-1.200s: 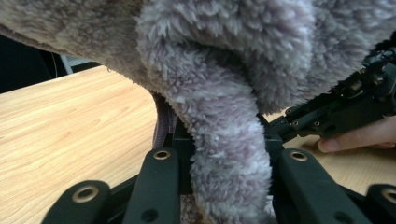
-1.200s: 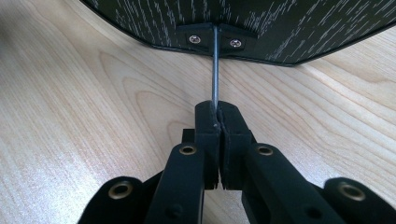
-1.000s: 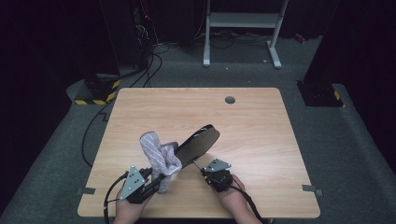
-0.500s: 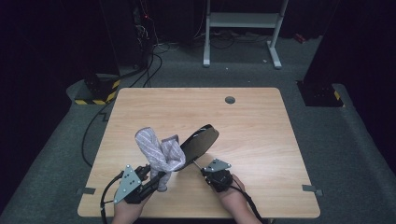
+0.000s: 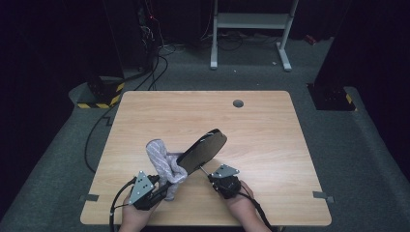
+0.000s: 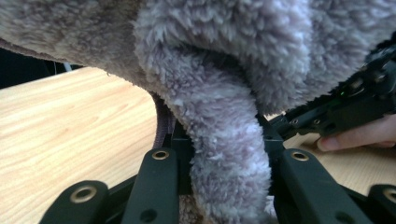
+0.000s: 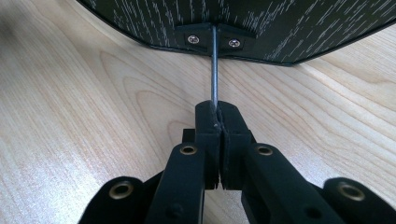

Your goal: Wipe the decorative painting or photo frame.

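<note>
High view: wooden table (image 5: 270,125) broad and bare across the upper half and the right of the frame, with a round grommet hole (image 5: 238,103) near the far edge. Near the lower middle, left gripper (image 5: 157,188) close to the near edge, clamped on a grey fluffy cloth (image 5: 163,162) that rises above it. Right gripper (image 5: 212,177) just right of that, pinching the thin metal handle (image 5: 205,170) of a dark pan (image 5: 203,151), tilted up off the tabletop. Cloth pressed against the pan's lower left rim. Compared with half a second ago, cloth hunched lower and tighter against the pan; pan's tilt much the same.

Left gripper view: cloth (image 6: 224,93) across the whole upper frame, one thick fold hanging down between the black jaws, held narrow around it. Bare tabletop (image 6: 70,126) at left. Other gripper and a fingertip (image 6: 334,142) at right.

Right gripper view: jaws closed tight on the thin rod (image 7: 214,70), upright in mid-frame, screwed to the pan's dark speckled underside (image 7: 280,23) along the top. Open wood grain (image 7: 84,116) on both sides. Pan's inside hidden; contents impossible to tell.
</note>
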